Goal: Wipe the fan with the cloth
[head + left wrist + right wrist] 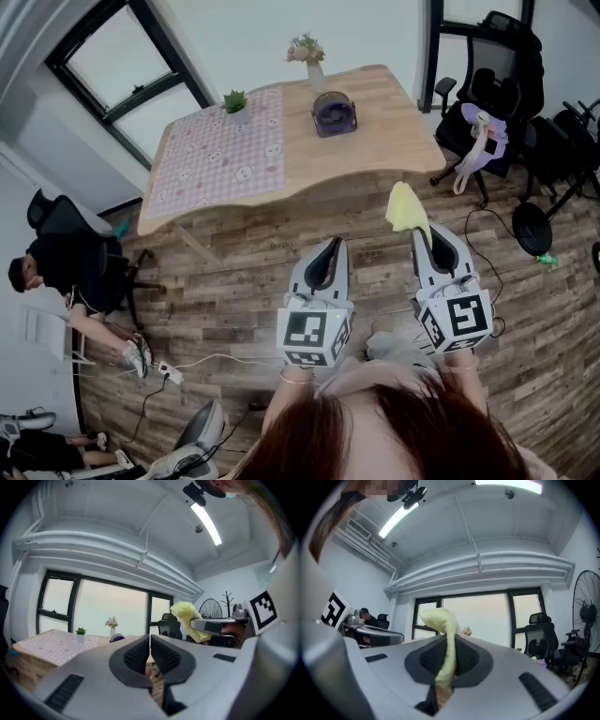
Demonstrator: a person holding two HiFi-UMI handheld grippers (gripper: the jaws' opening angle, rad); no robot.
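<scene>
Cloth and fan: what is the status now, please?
Right tongs shut on yellow cloth, held in air. Left tongs shut, empty. Purple fan on wooden table ahead, not yet touched. Vase just beyond it.

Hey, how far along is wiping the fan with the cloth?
Done: the yellow cloth is picked up, pinched in the right tool. In hand: nothing more; the left tool is shut and empty, and both are held over the floor, short of the table. Left: all the wiping. What looks like the small purple fan on the table has no cloth on it.
</scene>
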